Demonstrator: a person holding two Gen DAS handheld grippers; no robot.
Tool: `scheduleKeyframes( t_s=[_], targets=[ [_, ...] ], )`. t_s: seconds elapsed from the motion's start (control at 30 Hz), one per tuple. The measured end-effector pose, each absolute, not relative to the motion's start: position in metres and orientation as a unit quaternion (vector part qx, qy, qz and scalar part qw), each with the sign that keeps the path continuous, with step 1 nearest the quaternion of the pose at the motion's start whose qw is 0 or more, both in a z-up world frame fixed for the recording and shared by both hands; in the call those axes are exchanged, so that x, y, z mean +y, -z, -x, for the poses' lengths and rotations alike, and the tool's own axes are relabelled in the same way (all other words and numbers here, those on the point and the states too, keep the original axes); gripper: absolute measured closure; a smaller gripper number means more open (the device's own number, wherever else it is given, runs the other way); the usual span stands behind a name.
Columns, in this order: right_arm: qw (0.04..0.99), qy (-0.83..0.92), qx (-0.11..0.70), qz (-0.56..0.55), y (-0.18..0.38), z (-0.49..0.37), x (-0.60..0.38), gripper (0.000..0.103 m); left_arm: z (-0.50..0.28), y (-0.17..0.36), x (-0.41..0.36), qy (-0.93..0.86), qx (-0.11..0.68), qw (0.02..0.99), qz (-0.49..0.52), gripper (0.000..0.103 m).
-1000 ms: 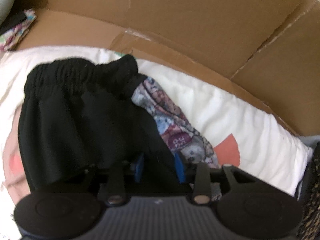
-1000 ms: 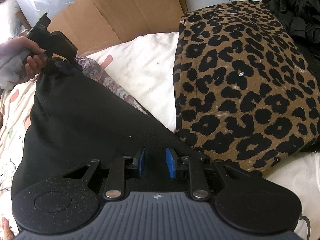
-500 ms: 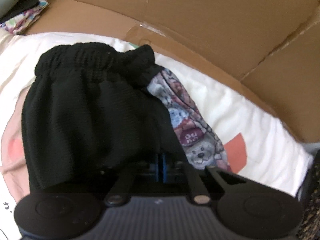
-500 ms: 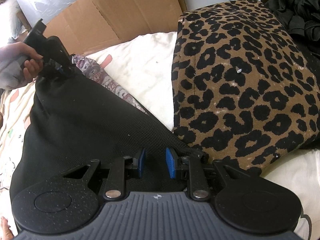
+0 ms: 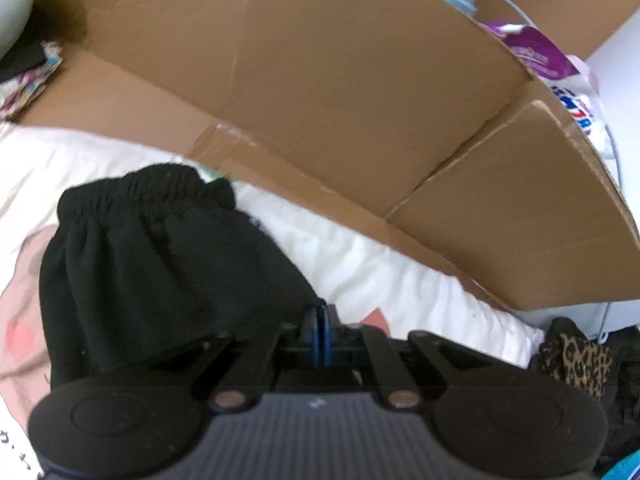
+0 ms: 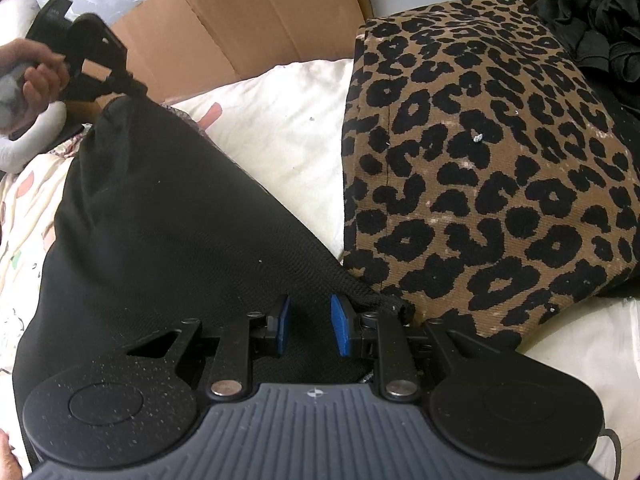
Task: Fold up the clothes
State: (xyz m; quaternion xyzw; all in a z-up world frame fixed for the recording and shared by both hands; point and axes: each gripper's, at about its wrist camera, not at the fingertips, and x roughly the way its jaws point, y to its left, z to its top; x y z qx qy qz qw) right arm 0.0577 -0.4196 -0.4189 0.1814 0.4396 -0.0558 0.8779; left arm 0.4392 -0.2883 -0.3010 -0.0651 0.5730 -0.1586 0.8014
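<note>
A black garment point(image 5: 160, 272) with a gathered elastic waistband point(image 5: 132, 192) lies on the white printed bedding point(image 5: 384, 272). My left gripper point(image 5: 320, 334) is shut on an edge of it, blue pads pressed together. In the right wrist view the left gripper point(image 6: 130, 82), held by a hand point(image 6: 38, 76), lifts one corner of the black garment point(image 6: 168, 220) off the bed. My right gripper point(image 6: 310, 328) is open over the near corner of the garment, and black fabric lies between its blue pads point(image 6: 340, 326).
A flattened cardboard sheet point(image 5: 320, 80) stands along the far side of the bed. A leopard-print cushion point(image 6: 480, 160) sits right of the garment, with a heap of dark clothes point(image 6: 592, 20) behind it. A purple package point(image 5: 536, 48) shows beyond the cardboard.
My left gripper closed on the black garment's edge and raised it. The bear-print cloth seen beside the garment is now mostly covered. The right gripper stayed where it was, open.
</note>
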Motion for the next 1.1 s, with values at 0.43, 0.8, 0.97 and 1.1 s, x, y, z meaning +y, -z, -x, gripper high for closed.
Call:
scheduleKeyframes(
  t_s=[0.43, 0.8, 0.97, 1.1],
  targets=[
    [0.875, 0.055, 0.449, -0.174, 0.419, -0.048, -0.423, 0.078, -0.455, 0.343, -0.323, 0.153, 0.581, 0.799, 0.031, 0.100],
    [0.874, 0.068, 0.444, -0.186, 0.407, -0.043, -0.426, 0.077, -0.456, 0.337, -0.331, 0.185, 0.573, 0.798, 0.007, 0.079],
    [0.879, 0.075, 0.432, -0.189, 0.397, -0.040, -0.428, 0.076, -0.450, 0.308, -0.324, 0.206, 0.549, 0.809, -0.036, 0.075],
    [0.880, 0.081, 0.424, -0.197, 0.395, -0.043, -0.433, 0.075, -0.448, 0.297, -0.312, 0.208, 0.532, 0.817, -0.080, 0.075]
  ],
)
